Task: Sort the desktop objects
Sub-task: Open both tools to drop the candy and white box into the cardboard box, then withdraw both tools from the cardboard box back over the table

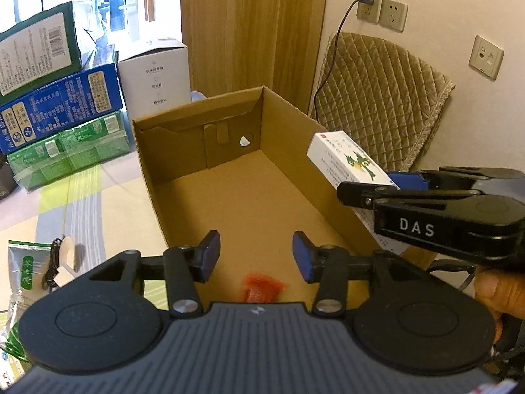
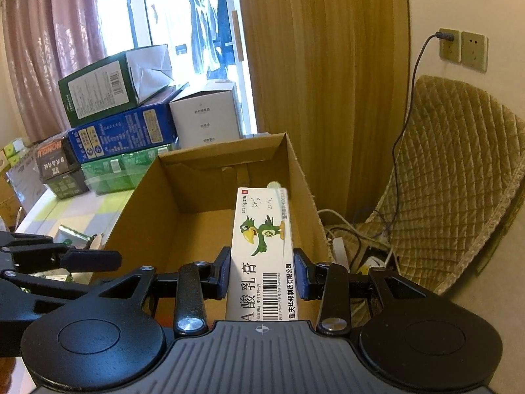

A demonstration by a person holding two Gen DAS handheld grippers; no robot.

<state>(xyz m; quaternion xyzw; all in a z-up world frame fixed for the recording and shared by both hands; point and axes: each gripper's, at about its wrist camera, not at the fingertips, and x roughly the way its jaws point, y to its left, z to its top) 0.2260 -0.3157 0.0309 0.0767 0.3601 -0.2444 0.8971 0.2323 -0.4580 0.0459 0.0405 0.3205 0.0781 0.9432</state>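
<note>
Right gripper (image 2: 261,274) jaws clamp the white parrot-printed carton (image 2: 262,239), long axis pointing forward over the open brown cardboard box (image 2: 144,197); left gripper (image 1: 252,256) jaws open, empty.

– What is the cardboard box (image 1: 249,177) like?
– Plain brown corrugated board, matt, a little rough at its cut edges.

– And the medicine carton (image 2: 262,246)?
– Thin white card, smooth, printed, with a slight sheen.

– The right gripper (image 2: 262,271) holding it?
– Black plastic, fairly glossy on the arms, with blue rubbery-looking pads (image 2: 300,272) and shiny metal screws. The left gripper (image 1: 256,256) is the same, with a ribbed grey matt body.

– The chair cover (image 1: 377,98)?
– Quilted beige cloth, soft and velvety.

– The panel behind?
– The wood panel (image 1: 252,26) shows a vertical grain, smooth, satin. The silver pouch (image 1: 23,269) looks like glossy foil.
</note>
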